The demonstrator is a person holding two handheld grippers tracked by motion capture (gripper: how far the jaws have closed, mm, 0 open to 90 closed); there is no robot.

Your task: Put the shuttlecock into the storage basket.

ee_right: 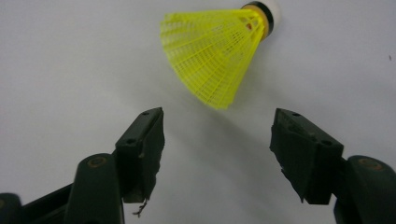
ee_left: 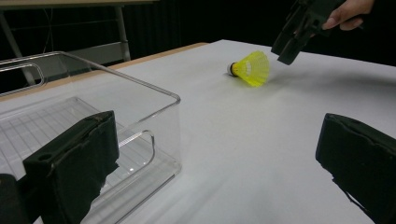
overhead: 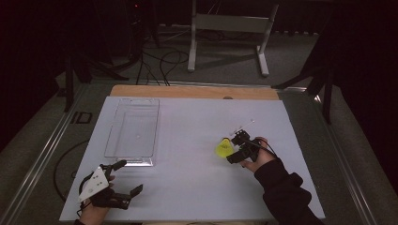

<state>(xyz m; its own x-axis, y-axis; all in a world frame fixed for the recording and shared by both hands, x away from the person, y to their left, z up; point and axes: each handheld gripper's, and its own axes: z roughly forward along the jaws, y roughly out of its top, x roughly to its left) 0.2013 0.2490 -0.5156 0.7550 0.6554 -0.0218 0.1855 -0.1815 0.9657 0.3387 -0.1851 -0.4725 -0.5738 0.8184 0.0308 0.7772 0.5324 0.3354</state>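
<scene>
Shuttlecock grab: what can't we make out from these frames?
- Shuttlecock in the high view: too small, and the right gripper partly covers it, so touching or apart cannot be told.
- Its cork tip in the right gripper view: cut off by the top edge.
- Clear bin in the left gripper view: near end hidden behind the left gripper's pad.

The right gripper (overhead: 236, 149) is showing black jaws with small round screw holes and frayed padding. The left gripper (overhead: 123, 178) is carrying a grey three-cornered plate dotted with holes. The person is wearing a dark sleeve (overhead: 281, 187).
</scene>
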